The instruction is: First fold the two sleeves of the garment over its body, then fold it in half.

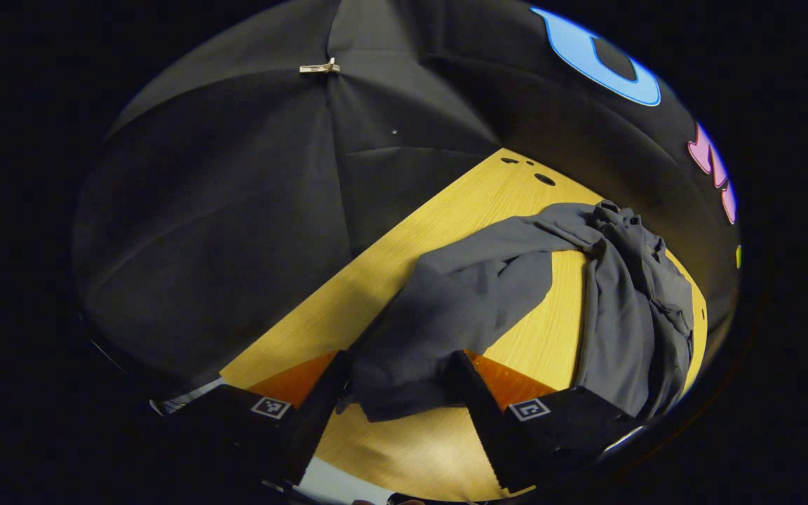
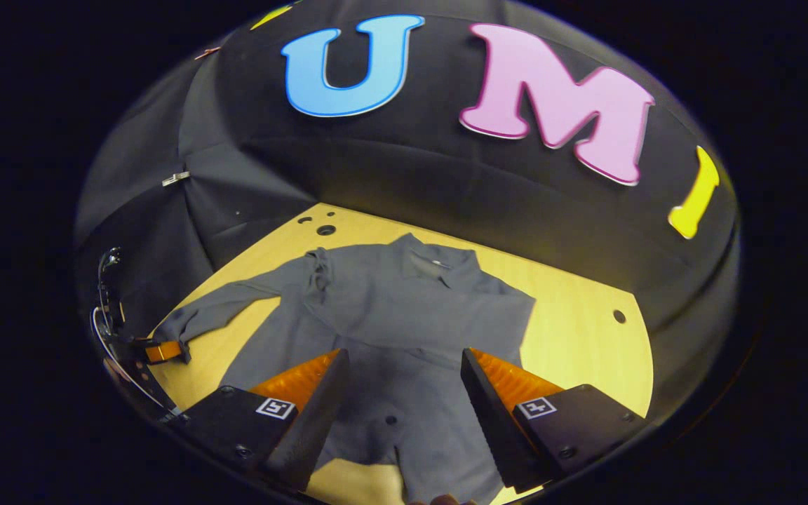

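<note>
A dark grey long-sleeved shirt [image 2: 404,308] lies spread on the wooden table [image 2: 579,337], collar toward the far wall. One sleeve [image 2: 229,301] stretches out to the left. Its cuff [image 1: 397,379] lies between the spread fingers of my left gripper [image 1: 398,375], which is open around it; the sleeve runs from there to the bunched shirt body [image 1: 628,301]. The left gripper [image 2: 158,351] also appears at the sleeve's end in the right gripper view. My right gripper [image 2: 404,372] hovers open over the shirt's lower front, holding nothing.
Black cloth walls stand close around the table on the far and left sides. A metal clip [image 1: 320,68] pins the cloth. Small round holes [image 2: 325,229] mark the table's far corner, and another hole [image 2: 618,316] sits right of the shirt.
</note>
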`<state>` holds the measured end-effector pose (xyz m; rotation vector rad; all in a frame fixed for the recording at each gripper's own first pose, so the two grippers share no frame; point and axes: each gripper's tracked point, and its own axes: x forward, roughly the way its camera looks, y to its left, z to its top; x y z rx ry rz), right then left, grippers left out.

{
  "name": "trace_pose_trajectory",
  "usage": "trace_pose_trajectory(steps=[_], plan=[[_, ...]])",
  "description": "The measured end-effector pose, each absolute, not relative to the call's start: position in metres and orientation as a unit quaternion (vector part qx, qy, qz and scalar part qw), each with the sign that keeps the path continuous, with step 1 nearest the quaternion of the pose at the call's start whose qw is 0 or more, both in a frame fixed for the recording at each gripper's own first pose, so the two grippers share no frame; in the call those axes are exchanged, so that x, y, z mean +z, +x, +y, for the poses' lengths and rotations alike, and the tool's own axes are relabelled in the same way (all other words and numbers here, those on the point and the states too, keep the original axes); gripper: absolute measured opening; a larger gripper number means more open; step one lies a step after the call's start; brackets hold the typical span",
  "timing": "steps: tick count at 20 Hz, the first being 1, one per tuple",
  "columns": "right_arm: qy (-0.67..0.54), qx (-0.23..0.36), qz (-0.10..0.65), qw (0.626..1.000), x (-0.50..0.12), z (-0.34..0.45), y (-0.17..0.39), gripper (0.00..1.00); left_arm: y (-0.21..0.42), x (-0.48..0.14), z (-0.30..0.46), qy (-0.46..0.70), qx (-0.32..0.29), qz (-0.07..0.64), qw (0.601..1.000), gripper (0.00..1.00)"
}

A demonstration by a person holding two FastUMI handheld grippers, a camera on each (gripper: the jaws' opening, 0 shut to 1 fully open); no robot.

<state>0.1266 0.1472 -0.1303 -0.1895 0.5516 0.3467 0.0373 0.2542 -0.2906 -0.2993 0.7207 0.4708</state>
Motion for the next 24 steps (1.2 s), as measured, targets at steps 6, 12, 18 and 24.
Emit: trace_pose_trajectory(steps=[6, 12, 18, 24], plan=[[-0.022, 0.074, 0.296, 0.952, -0.143, 0.069, 0.085, 0.98, 0.047, -0.298, 0.25, -0.102, 0.205, 0.378, 0.897, 0.94], [0.003, 0.035, 0.299, 0.954, -0.148, 0.028, 0.074, 0.98, 0.055, -0.298, 0.237, -0.103, 0.185, 0.375, 0.903, 0.72], [0.026, 0.032, 0.307, 0.951, -0.157, 0.002, 0.086, 0.98, 0.065, -0.295, 0.231, -0.13, 0.192, 0.357, 0.905, 0.16], [0.047, 0.039, 0.313, 0.948, -0.166, -0.007, 0.106, 0.99, 0.076, -0.27, 0.228, -0.165, 0.205, 0.344, 0.901, 0.05]])
